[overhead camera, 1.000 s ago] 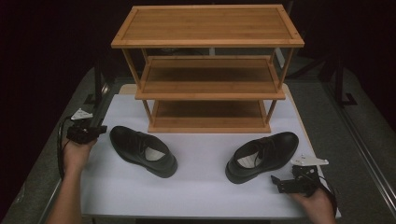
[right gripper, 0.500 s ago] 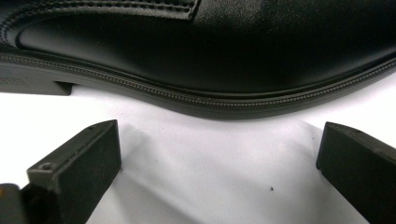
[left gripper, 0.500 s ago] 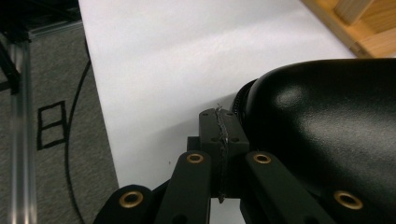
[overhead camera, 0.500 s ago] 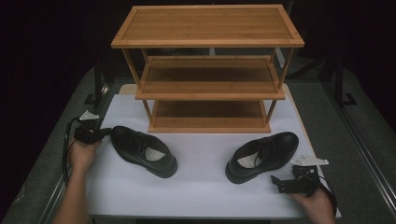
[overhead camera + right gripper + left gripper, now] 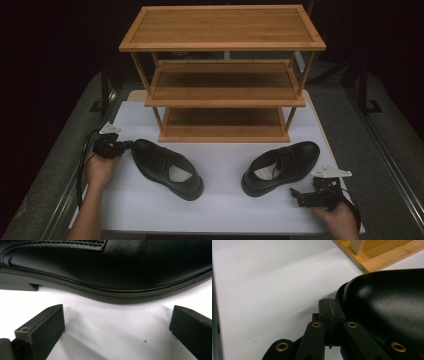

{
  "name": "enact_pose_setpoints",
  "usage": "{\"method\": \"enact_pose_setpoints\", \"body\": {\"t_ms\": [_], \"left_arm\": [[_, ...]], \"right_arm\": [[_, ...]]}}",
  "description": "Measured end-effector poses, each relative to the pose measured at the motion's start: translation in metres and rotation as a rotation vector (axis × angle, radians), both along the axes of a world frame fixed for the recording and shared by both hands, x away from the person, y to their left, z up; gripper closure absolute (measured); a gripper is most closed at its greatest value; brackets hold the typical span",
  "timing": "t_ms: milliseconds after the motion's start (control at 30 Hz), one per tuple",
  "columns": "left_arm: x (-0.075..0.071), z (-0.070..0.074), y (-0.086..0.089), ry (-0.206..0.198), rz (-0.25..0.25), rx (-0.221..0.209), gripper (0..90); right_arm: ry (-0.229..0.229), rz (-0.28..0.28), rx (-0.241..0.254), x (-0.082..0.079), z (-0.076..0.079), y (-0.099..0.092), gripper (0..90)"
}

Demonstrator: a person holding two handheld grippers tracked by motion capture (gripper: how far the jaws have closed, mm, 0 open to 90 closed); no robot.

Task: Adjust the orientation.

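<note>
- The left gripper (image 5: pixel 121 146), jaws pressed together on nothing, has slid across the white mat (image 5: pixel 225 165) from the mat's edge and now has its tips against the heel of the left black dress shoe (image 5: pixel 167 168).
- That shoe lies in front of the bamboo shoe rack (image 5: pixel 222 75), by the rack's left leg, unmoved.
- The right gripper (image 5: pixel 296 196) has stayed beside the right shoe (image 5: pixel 282 167), jaws spread.
- With closed jaws, I judge a nudge likelier than a grasp.

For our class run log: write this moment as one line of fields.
left gripper: shut, tips at left shoe | right gripper: open, facing side of right shoe, not gripping | shoe rack: shelves bare
</note>
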State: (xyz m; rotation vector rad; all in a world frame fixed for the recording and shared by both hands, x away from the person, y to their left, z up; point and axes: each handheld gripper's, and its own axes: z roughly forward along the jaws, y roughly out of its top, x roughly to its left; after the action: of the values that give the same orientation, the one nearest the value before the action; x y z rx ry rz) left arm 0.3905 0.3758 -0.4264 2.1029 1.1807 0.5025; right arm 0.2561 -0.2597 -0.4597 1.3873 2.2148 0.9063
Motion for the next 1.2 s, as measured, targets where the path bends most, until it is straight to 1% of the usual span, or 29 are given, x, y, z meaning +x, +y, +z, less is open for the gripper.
{"method": "enact_pose_setpoints", "body": {"t_ms": [67,167,300,433,600,667,700,733,800,933,1000,1033,1133,1200], "left_arm": [[-0.001,0.0,-0.004,0.005,-0.01,-0.009,90.0],[-0.004,0.0,-0.011,0.005,-0.027,-0.008,90.0],[-0.007,-0.001,-0.021,0.01,-0.053,-0.03,90.0],[-0.01,-0.001,-0.032,0.014,-0.078,-0.027,90.0],[-0.012,-0.001,-0.045,0.019,-0.106,-0.034,90.0],[-0.013,-0.001,-0.049,0.017,-0.121,-0.022,90.0],[-0.013,-0.001,-0.05,0.015,-0.123,-0.016,90.0],[-0.013,-0.001,-0.049,0.016,-0.124,-0.023,90.0],[-0.014,0.0,-0.044,0.019,-0.124,-0.062,90.0],[-0.023,0.006,-0.033,0.009,-0.096,-0.065,90.0],[-0.032,0.01,-0.029,-0.004,-0.087,-0.078,90.0],[-0.036,0.011,-0.027,-0.003,-0.089,-0.084,90.0],[-0.051,0.011,-0.025,0.002,-0.092,-0.076,90.0],[-0.061,0.011,-0.026,0.0,-0.102,-0.088,90.0]], "right_arm": [[0.001,0.0,0.0,0.0,0.0,0.0,0.0],[0.0,0.0,0.0,0.0,0.0,0.0,0.0],[0.0,0.0,0.0,0.0,0.0,0.0,0.0],[0.001,-0.001,0.0,0.0,0.0,0.0,0.0],[0.001,-0.001,0.0,0.0,0.0,0.0,0.0],[0.0,0.0,0.0,0.0,0.0,0.0,0.0],[0.001,0.0,0.0,0.0,0.0,0.0,0.0],[0.0,0.0,0.0,0.0,0.0,0.0,0.0],[0.001,0.0,0.0,0.0,0.0,0.0,0.0],[0.001,0.0,0.001,0.0,0.0,0.0,0.0],[0.0,0.0,0.002,0.0,0.0,0.0,0.0],[0.001,0.001,0.001,0.0,0.0,0.0,0.0],[0.004,-0.001,0.001,0.0,0.0,0.0,0.0],[0.003,0.0,0.001,0.0,0.0,0.0,0.0]]}}
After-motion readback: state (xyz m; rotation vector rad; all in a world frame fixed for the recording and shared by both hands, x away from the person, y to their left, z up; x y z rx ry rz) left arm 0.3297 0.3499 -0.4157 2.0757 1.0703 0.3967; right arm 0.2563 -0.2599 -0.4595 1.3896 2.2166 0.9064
